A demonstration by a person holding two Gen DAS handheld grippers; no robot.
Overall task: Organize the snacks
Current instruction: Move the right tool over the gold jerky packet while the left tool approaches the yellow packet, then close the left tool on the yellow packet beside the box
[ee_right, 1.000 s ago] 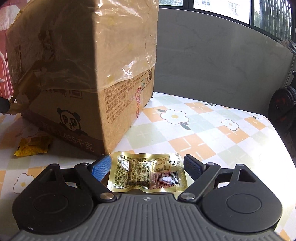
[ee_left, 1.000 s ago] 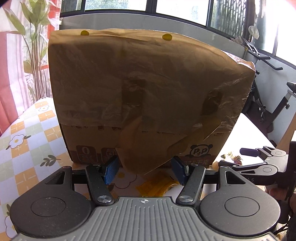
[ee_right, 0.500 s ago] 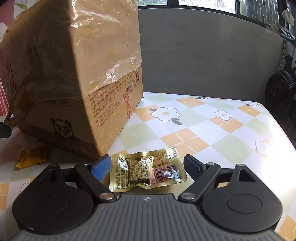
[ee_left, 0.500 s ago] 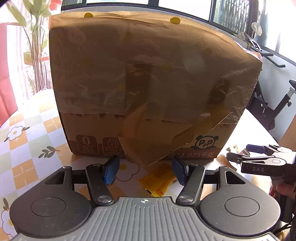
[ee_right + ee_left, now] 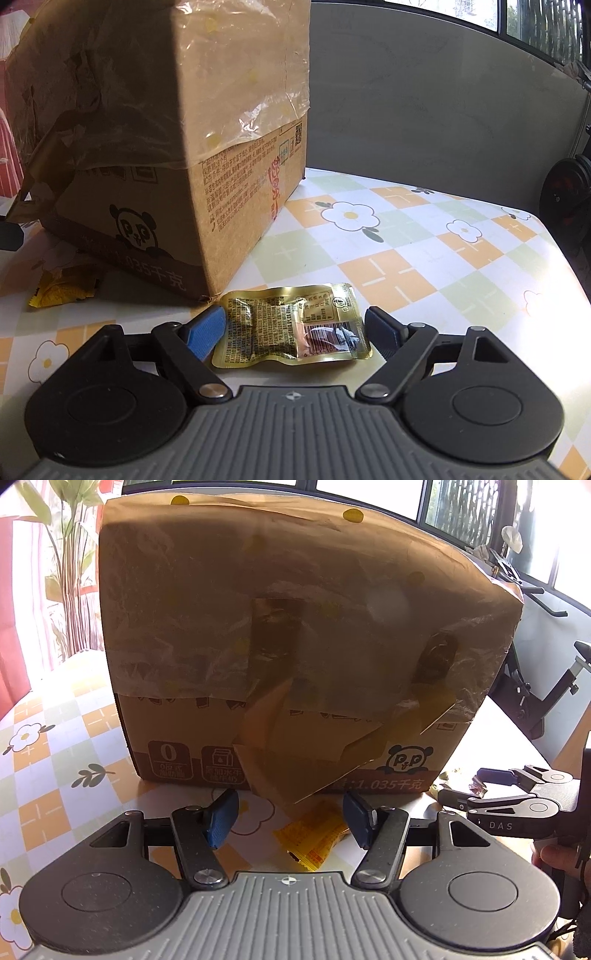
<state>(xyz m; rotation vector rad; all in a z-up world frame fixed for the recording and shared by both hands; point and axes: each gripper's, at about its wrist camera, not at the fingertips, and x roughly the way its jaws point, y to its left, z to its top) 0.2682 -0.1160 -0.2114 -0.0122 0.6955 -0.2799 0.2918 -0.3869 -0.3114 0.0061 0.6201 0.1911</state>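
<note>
Closing, the right gripper [image 5: 295, 328] straddles a gold snack packet [image 5: 291, 326] flat on the floral tablecloth [image 5: 406, 266], pads not yet pressing. Left gripper [image 5: 290, 818] stands open over a yellow snack packet [image 5: 314, 840] beside the cardboard box [image 5: 277, 627].

Right gripper [image 5: 295, 330]: jaws closing a bit vs 1 s ago; gold snack packet [image 5: 291, 325] between pads, not pinched.
Gold packet: was square-on, now skewed, far right corner swung away.
Cardboard box [image 5: 288, 646]: sits further off in left view than before.
Yellow packet [image 5: 314, 840]: mostly hidden under box flap earlier, now in plain sight between left gripper [image 5: 290, 818] pads.
</note>
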